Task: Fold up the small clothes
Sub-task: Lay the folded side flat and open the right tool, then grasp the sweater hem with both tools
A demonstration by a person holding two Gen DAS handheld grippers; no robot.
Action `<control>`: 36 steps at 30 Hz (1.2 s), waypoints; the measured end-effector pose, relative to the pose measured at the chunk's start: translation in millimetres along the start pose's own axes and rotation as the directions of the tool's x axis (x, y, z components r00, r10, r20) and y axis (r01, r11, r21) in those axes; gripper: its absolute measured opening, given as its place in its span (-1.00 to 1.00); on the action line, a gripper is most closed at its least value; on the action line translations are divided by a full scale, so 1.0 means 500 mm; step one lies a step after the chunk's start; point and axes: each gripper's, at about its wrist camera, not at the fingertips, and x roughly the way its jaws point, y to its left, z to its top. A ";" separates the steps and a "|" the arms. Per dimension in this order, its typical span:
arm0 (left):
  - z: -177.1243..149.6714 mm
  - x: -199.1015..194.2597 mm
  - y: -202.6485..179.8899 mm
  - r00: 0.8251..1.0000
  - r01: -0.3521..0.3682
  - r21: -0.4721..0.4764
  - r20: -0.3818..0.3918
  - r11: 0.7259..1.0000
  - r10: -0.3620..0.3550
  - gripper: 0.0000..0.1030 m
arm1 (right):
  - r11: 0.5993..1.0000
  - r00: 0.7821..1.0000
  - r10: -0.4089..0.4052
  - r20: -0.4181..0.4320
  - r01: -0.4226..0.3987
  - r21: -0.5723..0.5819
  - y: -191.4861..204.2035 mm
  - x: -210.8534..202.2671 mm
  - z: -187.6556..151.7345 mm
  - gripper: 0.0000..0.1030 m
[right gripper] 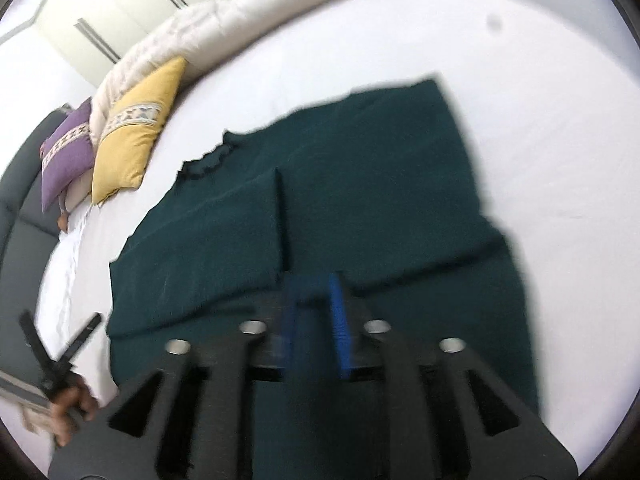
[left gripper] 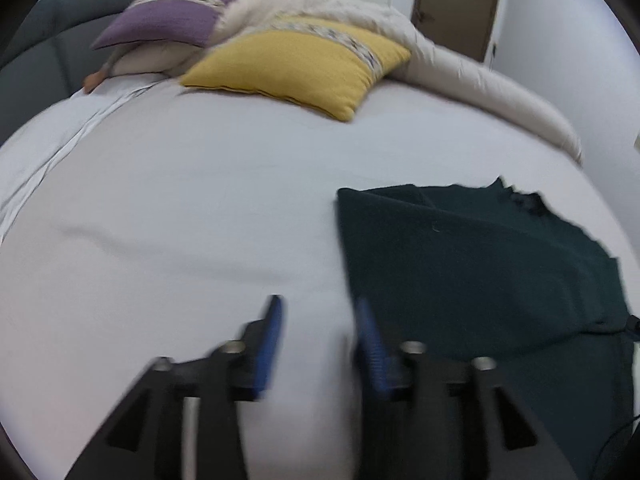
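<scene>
Looking along my left gripper (left gripper: 318,312), I see its jaws parted over the bare bed (left gripper: 180,200), holding nothing; the dark green garment (left gripper: 480,272) lies flat from one to four o'clock, its near edge just beside my right-hand pad, laid out for folding. Along my right gripper (right gripper: 316,292), the jaws stand slightly apart directly above the garment (right gripper: 360,160), seemingly gripping nothing, its folded flap at eleven o'clock.
</scene>
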 end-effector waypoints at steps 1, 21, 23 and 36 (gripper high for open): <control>-0.018 -0.027 0.009 1.000 0.007 -0.006 0.007 1.000 -0.007 0.21 | 1.000 1.000 0.000 0.022 0.000 -0.010 -0.005 -0.026 -0.013 -0.05; -0.375 -0.243 0.018 0.958 0.196 -0.046 -0.203 0.980 -0.201 0.41 | 0.996 0.996 0.033 -0.081 -0.027 0.084 -0.289 -0.295 -0.312 0.34; -0.383 -0.248 0.019 0.951 0.217 -0.056 -0.211 0.974 -0.224 0.42 | 0.994 0.992 0.057 -0.114 -0.046 0.102 -0.310 -0.300 -0.335 0.27; -0.409 -0.273 0.050 0.895 0.339 -0.129 -0.260 0.932 -0.362 0.22 | 0.996 0.975 0.079 -0.209 -0.069 0.056 -0.321 -0.312 -0.409 0.06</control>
